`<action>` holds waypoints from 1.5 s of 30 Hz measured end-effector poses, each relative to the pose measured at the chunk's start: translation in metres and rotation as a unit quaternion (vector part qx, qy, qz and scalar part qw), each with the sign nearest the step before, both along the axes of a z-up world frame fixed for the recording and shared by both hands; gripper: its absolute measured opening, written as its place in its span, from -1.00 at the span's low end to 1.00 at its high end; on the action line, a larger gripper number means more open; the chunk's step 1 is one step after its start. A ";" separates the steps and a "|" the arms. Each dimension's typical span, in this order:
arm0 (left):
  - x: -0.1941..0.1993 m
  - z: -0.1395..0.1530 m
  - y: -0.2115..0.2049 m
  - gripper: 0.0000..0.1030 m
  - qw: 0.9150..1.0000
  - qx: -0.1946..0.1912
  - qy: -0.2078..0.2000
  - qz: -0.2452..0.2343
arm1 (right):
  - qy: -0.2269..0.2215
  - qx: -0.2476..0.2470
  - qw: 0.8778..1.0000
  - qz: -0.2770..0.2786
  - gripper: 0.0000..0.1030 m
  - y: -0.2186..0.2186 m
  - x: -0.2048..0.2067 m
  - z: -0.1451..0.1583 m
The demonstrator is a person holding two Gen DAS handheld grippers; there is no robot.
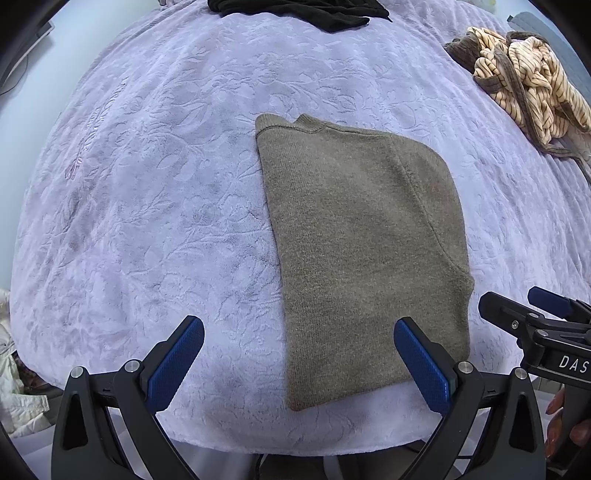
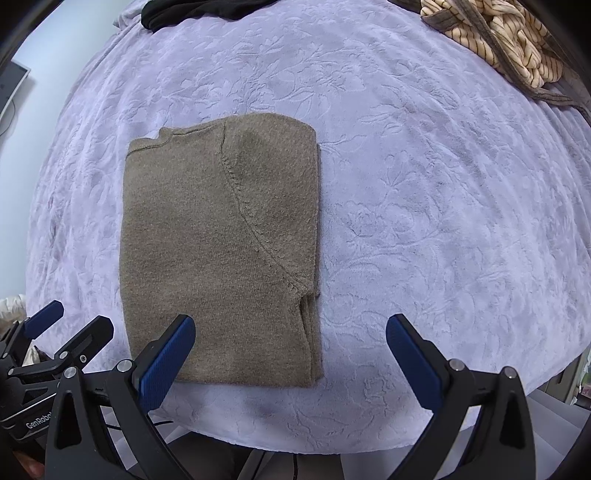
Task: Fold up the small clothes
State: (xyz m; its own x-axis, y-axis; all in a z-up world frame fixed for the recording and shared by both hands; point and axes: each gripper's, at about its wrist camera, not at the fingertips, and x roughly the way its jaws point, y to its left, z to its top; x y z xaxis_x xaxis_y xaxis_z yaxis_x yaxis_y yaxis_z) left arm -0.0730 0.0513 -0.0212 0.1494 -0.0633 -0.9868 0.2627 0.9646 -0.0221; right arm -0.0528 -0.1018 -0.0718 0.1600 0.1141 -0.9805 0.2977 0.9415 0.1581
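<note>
Your left gripper [image 1: 299,354] hangs with its blue pads spread wide and nothing between them; your right gripper [image 2: 290,352] is equally agape and empty. The folded brown sweater [image 1: 362,251] lies flat on the lavender embossed blanket [image 1: 147,184], a neat rectangle with collar at the far end. Its near hem sits just ahead of your claws: under the left gripper's right pad [image 1: 421,365], and under the right gripper's left pad [image 2: 168,362]. The sweater's long left edge runs straight away from your left claw; its right edge, showing stacked layers, runs away between the right claw's fingers. Bare blanket lies ahead and to the left of the left claw, and ahead and to the right of the right claw. Far ahead sits a black garment [image 1: 303,13]; far to the right, a striped cream garment [image 1: 524,81], both well apart from the sweater. The blanket's near edge falls just below the pads
</note>
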 end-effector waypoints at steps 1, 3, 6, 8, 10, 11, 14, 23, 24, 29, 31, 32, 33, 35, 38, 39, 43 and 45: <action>0.000 0.000 0.000 1.00 1.000 0.000 0.000 0.000 | 0.000 0.000 1.000 0.000 0.99 0.000 0.000 0.000; 0.000 0.000 0.001 1.00 1.000 0.000 0.001 -0.001 | 0.001 -0.001 1.000 0.000 0.99 0.001 0.000 -0.001; 0.000 -0.001 0.001 1.00 1.000 0.000 0.002 -0.002 | 0.000 -0.001 1.000 0.000 1.00 0.001 0.000 -0.001; 0.000 -0.001 0.001 1.00 1.000 0.000 0.002 -0.001 | 0.000 -0.001 1.000 0.000 1.00 0.001 0.000 0.000; -0.001 -0.001 0.001 1.00 1.000 0.000 0.002 -0.001 | 0.000 -0.001 1.000 -0.001 1.00 0.001 0.000 -0.001; -0.001 -0.001 0.001 1.00 1.000 0.001 0.002 -0.001 | 0.001 -0.001 1.000 -0.001 1.00 0.001 0.000 0.000; -0.001 -0.001 0.000 1.00 1.000 0.000 0.002 -0.001 | 0.001 -0.001 1.000 -0.001 1.00 0.002 -0.001 -0.002; -0.002 -0.001 -0.001 1.00 1.000 0.001 0.002 0.000 | 0.001 0.000 1.000 -0.001 1.00 0.002 -0.002 -0.002; -0.002 -0.001 -0.001 1.00 1.000 0.001 0.002 0.001 | 0.001 0.000 1.000 -0.001 1.00 0.002 -0.002 -0.002; -0.002 -0.001 0.000 1.00 1.000 0.001 0.002 0.000 | 0.001 0.000 1.000 -0.001 1.00 0.002 0.000 -0.002; -0.003 -0.001 -0.001 1.00 1.000 0.003 0.000 0.000 | 0.001 -0.001 1.000 0.000 1.00 0.003 -0.002 -0.003; -0.004 -0.002 -0.001 1.00 1.000 0.002 0.000 -0.001 | 0.001 -0.001 1.000 -0.001 1.00 0.003 -0.002 -0.003; -0.004 -0.002 -0.001 1.00 1.000 0.002 0.000 0.000 | 0.001 -0.001 1.000 -0.001 1.00 0.003 -0.003 -0.003; -0.004 -0.002 -0.001 1.00 1.000 0.004 -0.001 -0.001 | 0.001 -0.001 1.000 0.000 1.00 0.003 -0.002 -0.003; -0.003 -0.002 0.000 1.00 1.000 0.007 -0.002 -0.001 | 0.001 0.000 1.000 0.001 0.99 0.004 -0.002 -0.004; -0.004 -0.002 0.000 1.00 1.000 0.009 -0.003 -0.001 | 0.002 0.000 1.000 0.002 0.99 0.004 -0.002 -0.004; -0.002 -0.002 0.001 1.00 1.000 0.010 -0.002 -0.002 | 0.002 0.000 1.000 0.006 1.00 0.005 0.000 -0.004; -0.002 -0.002 0.000 1.00 1.000 0.013 -0.002 -0.002 | 0.002 0.000 1.000 0.006 1.00 0.005 0.000 -0.004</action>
